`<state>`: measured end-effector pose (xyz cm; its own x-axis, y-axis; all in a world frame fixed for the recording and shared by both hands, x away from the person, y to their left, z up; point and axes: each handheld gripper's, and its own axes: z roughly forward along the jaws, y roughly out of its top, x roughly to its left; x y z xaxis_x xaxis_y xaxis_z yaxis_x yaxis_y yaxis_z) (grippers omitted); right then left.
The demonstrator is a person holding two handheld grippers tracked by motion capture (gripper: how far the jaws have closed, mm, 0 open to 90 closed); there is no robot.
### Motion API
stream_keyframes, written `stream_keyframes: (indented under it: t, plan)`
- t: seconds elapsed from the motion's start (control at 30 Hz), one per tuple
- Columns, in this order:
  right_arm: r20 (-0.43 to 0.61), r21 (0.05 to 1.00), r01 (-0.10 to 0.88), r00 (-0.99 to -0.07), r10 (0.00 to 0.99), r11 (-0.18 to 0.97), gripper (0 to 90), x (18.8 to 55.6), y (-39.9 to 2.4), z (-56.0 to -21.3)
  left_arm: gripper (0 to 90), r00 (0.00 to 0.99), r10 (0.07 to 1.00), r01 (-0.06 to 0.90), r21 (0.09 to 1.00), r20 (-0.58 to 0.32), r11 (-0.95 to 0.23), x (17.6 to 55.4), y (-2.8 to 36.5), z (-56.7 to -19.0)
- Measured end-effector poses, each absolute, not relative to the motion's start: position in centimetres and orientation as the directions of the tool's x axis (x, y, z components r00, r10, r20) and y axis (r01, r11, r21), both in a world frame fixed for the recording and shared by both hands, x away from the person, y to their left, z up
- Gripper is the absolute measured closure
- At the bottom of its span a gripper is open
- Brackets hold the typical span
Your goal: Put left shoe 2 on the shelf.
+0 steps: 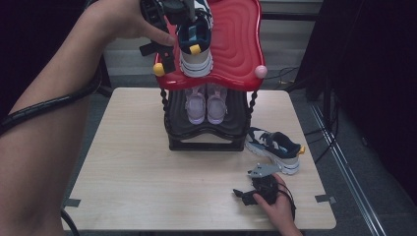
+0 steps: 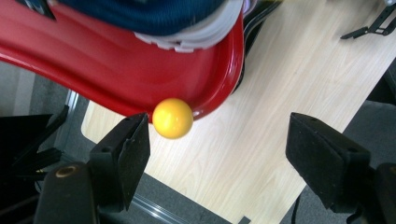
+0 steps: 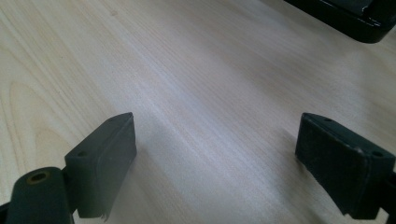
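1. Navy-and-white sneaker with a yellow heel tab (image 1: 194, 46) sits on the glossy, rippled red plastic top shelf (image 1: 236, 39) of the shoe rack, upper centre of the high view.
2. Left gripper (image 1: 164, 54) hovers just left of it at the shelf's corner, jaws spread, nothing between the pads; a smooth yellow ball knob (image 2: 172, 118) sits just beside its left jaw.
3. Matching sneaker (image 1: 275, 147) lies on the pale wood-grain table (image 1: 137, 167), lower right.
4. Right gripper (image 1: 251, 195) rests near it, jaws wide apart, empty.
5. Lilac shoes (image 1: 206, 105) fill the black lower shelf.
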<state>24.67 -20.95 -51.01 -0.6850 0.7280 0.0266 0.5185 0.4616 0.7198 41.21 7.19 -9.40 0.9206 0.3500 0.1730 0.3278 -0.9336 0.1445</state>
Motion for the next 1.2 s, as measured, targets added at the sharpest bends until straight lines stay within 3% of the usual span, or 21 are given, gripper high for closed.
stream_keyframes:
  t: [1.2]
  plan:
    - [0.027, 0.719, 0.519, -0.684, 0.729, 0.461, 11.9, 24.7, -20.9, -51.0, 22.9, 0.896, 0.425, 0.413, 0.11, 0.129, -0.904, 40.3, 13.4, -14.5]
